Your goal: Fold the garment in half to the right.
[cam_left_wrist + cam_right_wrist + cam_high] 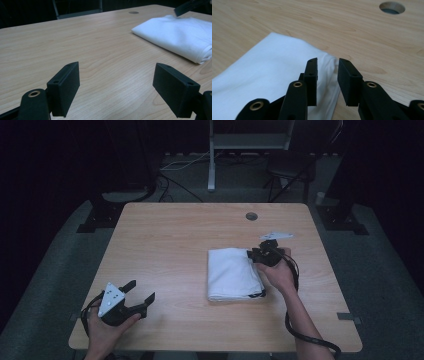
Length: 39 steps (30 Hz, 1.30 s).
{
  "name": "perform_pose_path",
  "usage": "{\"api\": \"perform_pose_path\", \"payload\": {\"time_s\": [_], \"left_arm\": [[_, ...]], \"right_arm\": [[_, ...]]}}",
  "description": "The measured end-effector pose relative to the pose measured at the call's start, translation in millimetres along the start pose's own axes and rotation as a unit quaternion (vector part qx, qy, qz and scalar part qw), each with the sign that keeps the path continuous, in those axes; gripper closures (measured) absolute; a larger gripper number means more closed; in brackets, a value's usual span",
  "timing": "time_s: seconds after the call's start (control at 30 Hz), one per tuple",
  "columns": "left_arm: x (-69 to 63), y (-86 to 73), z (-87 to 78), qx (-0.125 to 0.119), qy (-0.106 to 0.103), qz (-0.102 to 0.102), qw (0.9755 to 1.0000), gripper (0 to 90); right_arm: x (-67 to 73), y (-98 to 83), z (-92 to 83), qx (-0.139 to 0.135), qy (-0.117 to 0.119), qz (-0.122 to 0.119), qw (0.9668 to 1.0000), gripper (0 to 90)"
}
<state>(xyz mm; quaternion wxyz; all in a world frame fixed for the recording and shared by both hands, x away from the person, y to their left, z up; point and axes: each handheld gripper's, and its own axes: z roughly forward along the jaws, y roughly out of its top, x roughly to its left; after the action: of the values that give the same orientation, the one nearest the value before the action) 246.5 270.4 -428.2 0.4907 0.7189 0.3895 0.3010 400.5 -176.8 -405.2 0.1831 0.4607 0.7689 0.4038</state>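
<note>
Left gripper (139, 297): nearest the camera, at the near left corner of the table (165, 235); jaws spread wide, nothing between them, hovering over bare wood.
Left hand (102, 330): wrapped round the gripper body from below; well apart from the work.
Folded white cloth (232, 272): lies flat, right of the table's middle, folded into a neat rectangle; far right corner sits under the other tool.
Right gripper (327, 82): over the cloth's far right corner; jaws parted by a narrow gap, pads not pressing; the cloth edge shows in the gap, nothing is gripped.
Right hand (279, 272): rests at the cloth's right edge.
Cable hole (392, 7): round opening in the tabletop beyond the cloth.
Risk one: a bite through the narrow gap may catch the top layer alone, and the fold would then peel open on lifting.
Risk two: dragging the corner sideways would skew the stack, since the left tool is too far off to steady it.
Risk three: the trailing cable (300, 330) could brush the near edge.
Markings: none legible on cloth, table or tools.
</note>
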Motion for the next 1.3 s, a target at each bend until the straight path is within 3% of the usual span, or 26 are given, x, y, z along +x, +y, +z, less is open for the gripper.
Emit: {"api": "perform_pose_path", "payload": {"time_s": [0.23, 0.77, 1.3], "left_arm": [[-2.3, -2.6, 0.9, 0.002, -0.002, -0.001, 1.0, 21.3], [-4.5, 0.3, 3.3, 0.003, -0.004, 0.003, 1.0, 21.3], [-0.8, -0.3, 1.6, 0.001, 0.002, 0.002, 1.0, 21.3]], "right_arm": [[17.1, -17.5, -16.6, 0.019, 0.016, -0.027, 0.9993, 66.5], [17.2, -54.2, -13.0, 0.037, -0.01, -0.018, 0.9991, 66.5], [41.5, -54.4, -5.5, 0.026, -0.033, -0.009, 0.9991, 67.8]]}}
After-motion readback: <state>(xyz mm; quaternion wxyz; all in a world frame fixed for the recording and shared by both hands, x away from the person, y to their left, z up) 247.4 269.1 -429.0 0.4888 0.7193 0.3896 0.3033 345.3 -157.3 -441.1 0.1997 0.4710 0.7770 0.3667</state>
